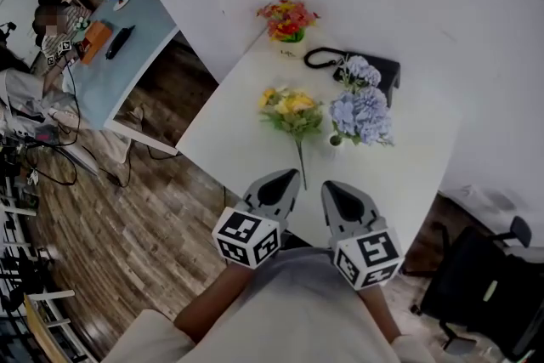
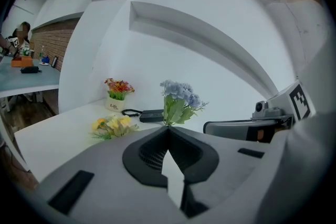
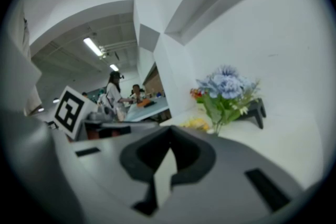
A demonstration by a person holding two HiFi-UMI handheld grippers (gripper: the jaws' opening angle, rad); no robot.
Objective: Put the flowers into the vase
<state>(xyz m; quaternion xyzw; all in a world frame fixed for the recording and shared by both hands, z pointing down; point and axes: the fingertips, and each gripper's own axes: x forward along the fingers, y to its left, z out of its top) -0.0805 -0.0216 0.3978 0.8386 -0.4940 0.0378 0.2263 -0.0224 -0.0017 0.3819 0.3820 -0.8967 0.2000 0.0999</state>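
Both tongs are clenched on nothing: the left tongs (image 2: pixel 169 128) have their jaws pressed tip to tip with no stem between them, and the right tongs (image 3: pixel 169 127) are the same. I have them side by side at the near edge of the counter (image 1: pixel 229 140), pointing a little downward toward the far wall.

Just beyond the tips lies the yellow bunch (image 1: pixel 291 109), flat on the counter, blooms far and its thin stem running back toward me, ending close by the left tongs, roughly between the two. Right of it stands the vase (image 1: pixel 334 139), small and white, with the blue bunch (image 1: pixel 361 113) already upright in it. Farther off are a pot of red flowers (image 1: pixel 287 19) and a black stand (image 1: pixel 382 68), neither of which I need.

I judge this to be the start of the pick: nothing is lifted yet. Next I would release one pair of tongs, slide its jaws either side of the stem near its free end, and clench. Then I would raise the bunch, swing the stem down and feed it into the vase beside the blue stalks. The mouth looks narrow and crowded, so the other tongs may have to steady the vase.
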